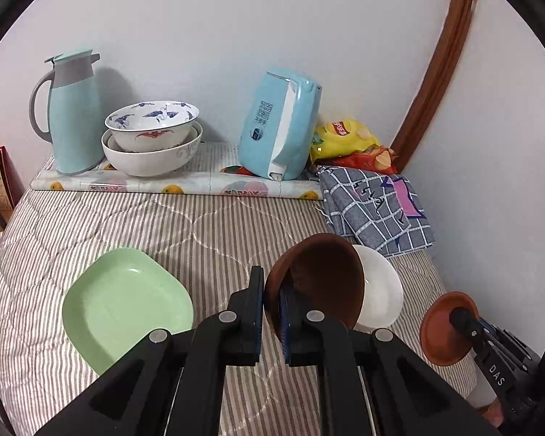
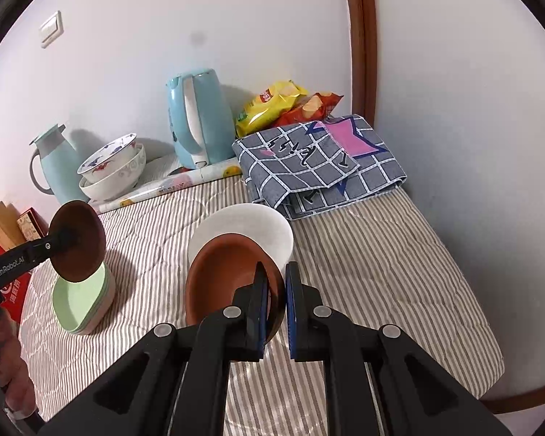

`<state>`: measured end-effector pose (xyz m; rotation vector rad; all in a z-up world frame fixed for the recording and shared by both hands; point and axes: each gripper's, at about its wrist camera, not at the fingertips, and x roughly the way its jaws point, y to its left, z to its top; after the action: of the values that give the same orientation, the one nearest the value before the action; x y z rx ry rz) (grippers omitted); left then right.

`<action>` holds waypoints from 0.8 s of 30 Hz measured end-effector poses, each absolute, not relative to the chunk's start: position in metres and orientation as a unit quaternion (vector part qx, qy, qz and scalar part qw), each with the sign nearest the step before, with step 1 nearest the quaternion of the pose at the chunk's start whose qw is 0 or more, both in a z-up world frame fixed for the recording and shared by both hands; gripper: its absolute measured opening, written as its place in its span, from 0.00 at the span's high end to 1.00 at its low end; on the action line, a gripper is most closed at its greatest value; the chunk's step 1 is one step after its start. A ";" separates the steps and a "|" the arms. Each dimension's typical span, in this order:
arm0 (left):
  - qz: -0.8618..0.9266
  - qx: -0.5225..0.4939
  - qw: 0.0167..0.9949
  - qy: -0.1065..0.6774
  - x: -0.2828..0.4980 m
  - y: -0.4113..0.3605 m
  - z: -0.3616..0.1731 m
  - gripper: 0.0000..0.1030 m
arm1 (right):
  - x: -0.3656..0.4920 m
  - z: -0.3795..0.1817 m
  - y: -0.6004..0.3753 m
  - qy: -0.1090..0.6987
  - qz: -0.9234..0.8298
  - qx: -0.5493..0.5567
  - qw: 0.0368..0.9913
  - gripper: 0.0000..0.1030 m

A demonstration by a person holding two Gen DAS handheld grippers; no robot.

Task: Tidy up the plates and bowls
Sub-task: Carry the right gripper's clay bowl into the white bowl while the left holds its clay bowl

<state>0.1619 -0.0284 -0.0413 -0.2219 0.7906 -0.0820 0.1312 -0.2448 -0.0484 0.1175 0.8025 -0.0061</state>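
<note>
Rims hid between your jaws: your left gripper [image 1: 271,299] clamped one tilted brown bowl [image 1: 319,276] above the white bowl [image 1: 379,290], your right gripper [image 2: 277,292] pinched another brown bowl [image 2: 225,272].

Both my grippers clamped on brown bowls, lifted over the striped bed cover.

My right gripper [image 2: 277,303] pinches the near rim of a brown glazed ceramic bowl [image 2: 223,272], tilted, in front of a white round ceramic bowl [image 2: 250,227] on the grey-striped quilted cover [image 2: 381,272]. At left, my left gripper [image 2: 63,241] grips another brown round bowl [image 2: 78,241] held on edge above a stack of pale green squarish plates [image 2: 81,303]. Along the wall: mint thermos jug [image 2: 56,167], two nested white patterned bowls [image 2: 114,170], light blue electric kettle [image 2: 198,116], yellow and red snack bags [image 2: 283,103], folded grey checked cloth [image 2: 319,160].
</note>
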 end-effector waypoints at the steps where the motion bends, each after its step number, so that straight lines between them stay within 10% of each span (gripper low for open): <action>1: -0.039 -0.109 0.916 0.385 0.164 -0.027 -0.042 0.92 | 0.136 -0.050 -0.244 0.392 -0.003 0.056 0.918 0.91; 24: 0.017 -0.138 0.900 0.412 0.219 0.038 -0.082 0.92 | 0.226 -0.108 -0.215 0.452 -0.002 0.022 0.892 0.91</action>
<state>0.2195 0.0376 -0.0823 -0.2845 0.8533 0.0357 0.2262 -0.2149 -0.1076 0.0450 0.9380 -0.0034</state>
